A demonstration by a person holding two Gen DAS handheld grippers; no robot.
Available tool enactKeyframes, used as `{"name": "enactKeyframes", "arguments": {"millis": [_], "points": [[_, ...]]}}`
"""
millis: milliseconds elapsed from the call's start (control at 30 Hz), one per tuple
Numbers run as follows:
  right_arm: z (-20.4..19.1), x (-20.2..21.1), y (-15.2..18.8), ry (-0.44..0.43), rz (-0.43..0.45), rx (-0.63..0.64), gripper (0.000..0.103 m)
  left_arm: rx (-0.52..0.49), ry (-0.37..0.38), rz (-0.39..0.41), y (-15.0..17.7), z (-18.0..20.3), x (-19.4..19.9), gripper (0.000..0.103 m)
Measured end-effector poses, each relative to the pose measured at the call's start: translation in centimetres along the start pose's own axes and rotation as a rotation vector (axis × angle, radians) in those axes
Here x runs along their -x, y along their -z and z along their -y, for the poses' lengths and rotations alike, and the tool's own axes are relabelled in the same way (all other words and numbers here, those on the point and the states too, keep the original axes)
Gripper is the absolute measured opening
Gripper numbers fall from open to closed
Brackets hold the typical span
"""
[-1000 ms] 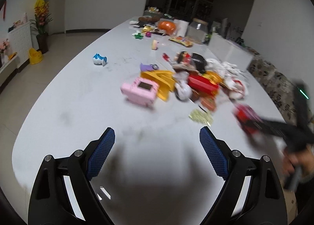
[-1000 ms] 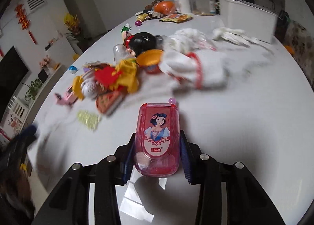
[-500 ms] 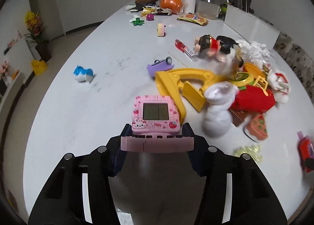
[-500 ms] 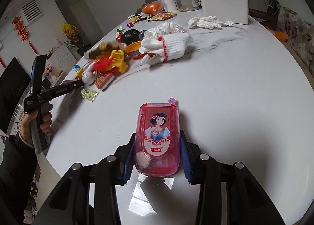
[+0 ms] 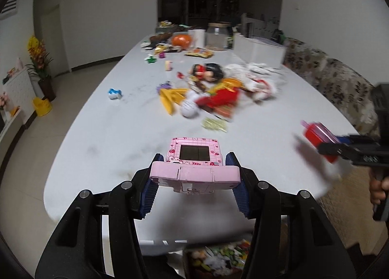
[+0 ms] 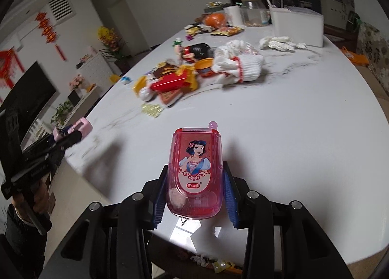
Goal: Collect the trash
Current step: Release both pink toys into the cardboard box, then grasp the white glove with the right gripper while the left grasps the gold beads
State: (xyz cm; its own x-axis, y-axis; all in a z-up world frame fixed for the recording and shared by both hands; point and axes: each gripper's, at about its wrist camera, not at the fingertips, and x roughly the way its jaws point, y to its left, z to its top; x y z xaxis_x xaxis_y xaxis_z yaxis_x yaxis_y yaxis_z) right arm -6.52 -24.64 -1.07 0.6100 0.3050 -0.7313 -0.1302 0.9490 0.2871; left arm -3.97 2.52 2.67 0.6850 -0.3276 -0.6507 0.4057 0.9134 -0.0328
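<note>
Left wrist view
Left gripper [image 5: 194,169]: its blue-padded fingers [image 5: 148,196] are closed against both sides of the pink toy game console [image 5: 194,167], held above the near end of the white tabletop [image 5: 97,138].
Pile: a blurred heap of toys [image 5: 214,94] lies at 12 o'clock from the console, well apart from it; a gold wrapper [image 5: 215,124] lies between them.
Right gripper [image 5: 340,147]: at 3 o'clock, blurred, carrying the red toy phone [image 5: 316,136].
Box: at 6 o'clock, below the tabletop edge, a box of colourful scraps [image 5: 218,259] shows between the gripper arms.

Right wrist view
Right gripper [image 6: 194,191]: blue fingers [image 6: 229,196] pinch the red toy phone [image 6: 194,174] by its long sides, princess picture facing up, over the tabletop [image 6: 304,133].
Pile: heap of toys [image 6: 175,79] at 11 o'clock, with a white glove [image 6: 240,69] just beside it at 1 o'clock.
Left gripper [image 6: 65,138]: at 9 o'clock, beyond the tabletop edge, gripping the pink console [image 6: 81,128].
Far end: a white bin [image 6: 299,26] and a glass jar [image 6: 252,13] stand at 1 o'clock.
</note>
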Motion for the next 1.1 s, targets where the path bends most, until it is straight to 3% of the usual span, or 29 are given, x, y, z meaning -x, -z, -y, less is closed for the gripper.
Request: {"name": "enactKeyframes", "arguments": {"millis": [200, 400, 433, 467, 500, 533, 700, 767, 900, 967, 1033, 1100], "points": [[-1.9, 2.9, 3.7, -0.063, -0.057, 0.061, 0.04, -0.043, 0.089, -0.052, 4.2, 3.9, 3.2, 0.052], [-3.1, 2.6, 9.1, -0.09, -0.204, 0.132, 0.041, -0.13, 0.149, -0.167, 9.2, 7.2, 2.3, 0.052], [-3.0, 2.1, 9.7, -0.091, -0.224, 0.133, 0.041, -0.145, 0.157, -0.188, 10.1, 7.6, 1.6, 0.054], [-2.9, 1.2, 10.6, -0.092, -0.256, 0.138, 0.041, -0.157, 0.152, -0.196, 11.0, 7.7, 1.1, 0.065], [-2.7, 0.4, 11.3, -0.086, -0.28, 0.141, 0.049, -0.17, 0.136, -0.199, 11.9, 7.8, 0.4, 0.076], [-2.4, -0.5, 12.2, -0.075, -0.292, 0.144, 0.06, -0.176, 0.133, -0.203, 12.6, 7.7, -0.1, 0.078], [-1.6, -0.8, 13.3, -0.038, -0.263, 0.163, 0.059, -0.113, 0.129, -0.235, 13.1, 5.8, -1.5, 0.078], [-1.3, 1.1, 11.9, -0.048, -0.197, 0.16, 0.059, -0.096, 0.116, -0.21, 12.1, 5.3, -1.0, 0.078], [-0.2, 3.0, 6.2, 0.009, -0.045, 0.171, 0.065, -0.037, 0.087, -0.076, 6.7, 4.3, -0.6, 0.088], [0.7, 2.2, 2.1, 0.046, 0.018, 0.169, 0.068, -0.008, 0.054, -0.023, 3.6, 3.9, -1.8, 0.089], [1.9, -0.1, -2.6, 0.1, 0.065, 0.144, 0.078, 0.005, 0.047, -0.009, 1.6, 3.9, -3.2, 0.089], [3.1, -2.7, -6.6, 0.12, 0.087, 0.119, 0.08, 0.031, 0.024, -0.015, -0.6, 3.5, -5.6, 0.089]]}}
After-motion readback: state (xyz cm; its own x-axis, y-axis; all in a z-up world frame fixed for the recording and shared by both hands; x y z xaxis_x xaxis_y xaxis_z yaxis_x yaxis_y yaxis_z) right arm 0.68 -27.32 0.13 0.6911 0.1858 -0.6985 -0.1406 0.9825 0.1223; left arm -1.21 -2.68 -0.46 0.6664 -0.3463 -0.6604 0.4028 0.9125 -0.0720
